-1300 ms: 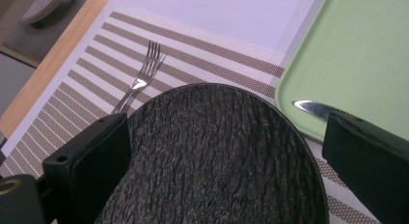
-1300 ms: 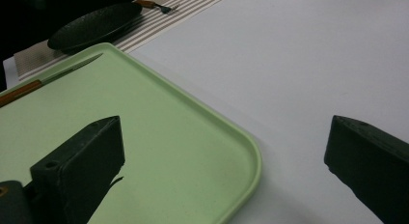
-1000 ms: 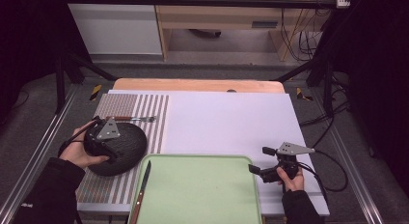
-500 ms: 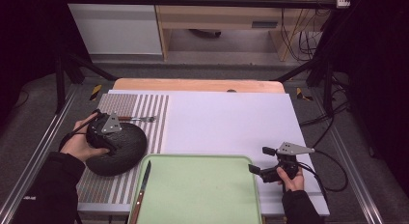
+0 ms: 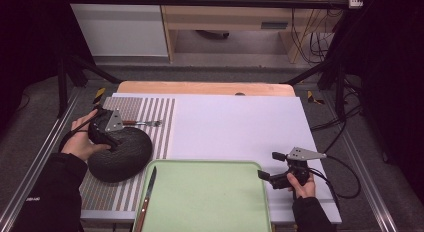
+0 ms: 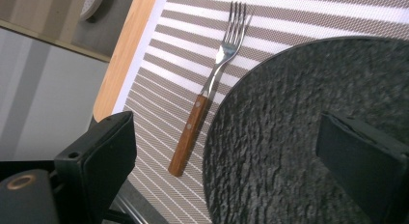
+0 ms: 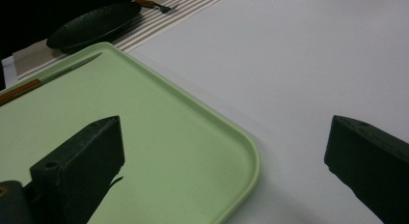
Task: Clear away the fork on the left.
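Observation:
A black textured plate lies on a striped placemat at the left. Just beyond it rests a wooden-handled fork, tines pointing right. My left gripper hovers open over the plate's far-left rim. In the left gripper view the plate sits under the right jaw and the fork lies ahead on the mat. A green tray sits at the front, with a knife along its left edge. My right gripper stands open by the tray's right corner, holding nothing.
The white table top stretches between the mat and the right edge. A wooden strip runs along its far side. Cables trail off the right of the table. Dark stands and a floor rail flank both sides.
My left gripper has shifted a little away from the person, from over the plate toward its far-left rim near the fork. The right gripper, tray and knife have stayed put.

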Demonstrator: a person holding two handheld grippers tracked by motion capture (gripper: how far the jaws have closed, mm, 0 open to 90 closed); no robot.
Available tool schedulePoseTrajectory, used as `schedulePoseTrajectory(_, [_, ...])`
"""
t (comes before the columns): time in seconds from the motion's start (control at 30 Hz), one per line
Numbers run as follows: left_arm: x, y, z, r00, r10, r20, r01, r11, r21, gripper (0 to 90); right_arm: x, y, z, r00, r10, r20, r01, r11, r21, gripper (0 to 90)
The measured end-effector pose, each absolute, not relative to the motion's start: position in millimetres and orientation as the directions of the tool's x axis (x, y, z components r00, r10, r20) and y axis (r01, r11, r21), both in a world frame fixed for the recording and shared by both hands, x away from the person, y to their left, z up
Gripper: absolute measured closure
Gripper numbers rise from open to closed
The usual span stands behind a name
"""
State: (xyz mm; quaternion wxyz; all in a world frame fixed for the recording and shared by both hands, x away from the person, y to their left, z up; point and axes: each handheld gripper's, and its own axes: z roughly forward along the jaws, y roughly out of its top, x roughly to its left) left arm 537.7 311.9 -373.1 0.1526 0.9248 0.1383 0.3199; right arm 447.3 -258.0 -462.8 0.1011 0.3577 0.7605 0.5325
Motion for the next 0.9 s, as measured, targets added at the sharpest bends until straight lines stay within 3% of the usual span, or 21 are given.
schedulePoseTrajectory(0.9, [581,324,-389,0.744,0.246,0.622,0.1,-0.96,0.261,12.6,447,-258,-463,-0.724,0.652,0.226,0.435,0.177,0.883,1.0])
